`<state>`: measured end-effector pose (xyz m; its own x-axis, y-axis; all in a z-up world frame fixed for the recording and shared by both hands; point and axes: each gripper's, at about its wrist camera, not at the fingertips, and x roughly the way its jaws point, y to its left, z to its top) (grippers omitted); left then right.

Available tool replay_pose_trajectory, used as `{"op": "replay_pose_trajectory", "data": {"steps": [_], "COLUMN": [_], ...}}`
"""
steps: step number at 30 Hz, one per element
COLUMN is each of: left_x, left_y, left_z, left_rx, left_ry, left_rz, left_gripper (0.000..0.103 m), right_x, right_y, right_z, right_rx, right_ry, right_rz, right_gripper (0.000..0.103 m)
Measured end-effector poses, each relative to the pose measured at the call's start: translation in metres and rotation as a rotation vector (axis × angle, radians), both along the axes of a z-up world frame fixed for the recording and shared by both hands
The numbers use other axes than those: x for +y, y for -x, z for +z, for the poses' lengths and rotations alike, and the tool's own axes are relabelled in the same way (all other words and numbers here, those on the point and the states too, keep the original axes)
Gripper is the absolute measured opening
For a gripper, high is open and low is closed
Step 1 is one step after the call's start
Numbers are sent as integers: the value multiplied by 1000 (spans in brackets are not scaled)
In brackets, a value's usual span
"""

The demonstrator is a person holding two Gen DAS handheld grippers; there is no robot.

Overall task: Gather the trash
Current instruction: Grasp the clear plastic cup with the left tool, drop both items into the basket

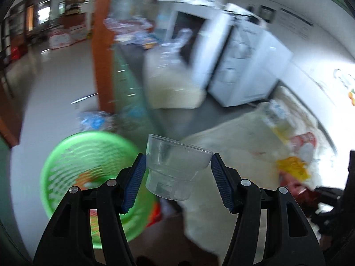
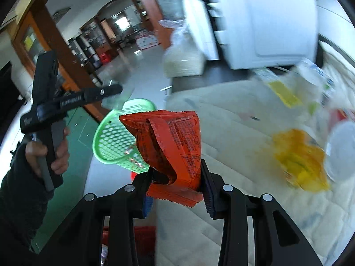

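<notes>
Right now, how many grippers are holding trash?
2. The left gripper holds a clear plastic cup near the green basket; the right gripper pinches an orange wrapper.

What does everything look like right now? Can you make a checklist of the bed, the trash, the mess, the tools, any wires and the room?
Surface: cream quilted bed cover, wrinkled.
Job's things: clear plastic cup between the left tool's pads; orange snack wrapper pinched in the right tool; green basket on the floor beside the bed, some trash already inside.
Clutter: yellow wrapper and other blurred packets lying on the cover.
Grippers: left tool shut on the cup; right tool shut on the wrapper.
Cables: nothing seen.
Surroundings: white cabinet, wooden door frame, a sack on the floor.
</notes>
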<state>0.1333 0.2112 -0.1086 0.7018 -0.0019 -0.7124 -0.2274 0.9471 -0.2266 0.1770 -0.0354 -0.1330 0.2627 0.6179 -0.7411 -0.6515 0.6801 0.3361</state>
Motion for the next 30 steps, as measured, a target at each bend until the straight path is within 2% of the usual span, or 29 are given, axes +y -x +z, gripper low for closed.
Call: {"op": "replay_pose_trajectory", "data": {"steps": [6, 16, 19, 23, 30], "left_x": [62, 109, 114, 117, 120], "left_y": [30, 55, 60, 68, 80], "left_z": [-31, -81, -87, -91, -88], "left_rx": [73, 160, 167, 162, 151], "left_ry": [31, 76, 88, 99, 101], "left_rz": [147, 244, 264, 279, 302], "left_gripper": [61, 62, 72, 78, 80], "right_x": [68, 164, 187, 217, 239], "right_y": [-7, -18, -24, -28, -32], "right_z": [-4, -12, -18, -29, -43], "right_rx": [27, 46, 81, 98, 156], "right_ry": [0, 8, 1, 9, -16], "right_rz": [81, 143, 153, 157, 152], "right_gripper": [36, 36, 38, 44, 60]}}
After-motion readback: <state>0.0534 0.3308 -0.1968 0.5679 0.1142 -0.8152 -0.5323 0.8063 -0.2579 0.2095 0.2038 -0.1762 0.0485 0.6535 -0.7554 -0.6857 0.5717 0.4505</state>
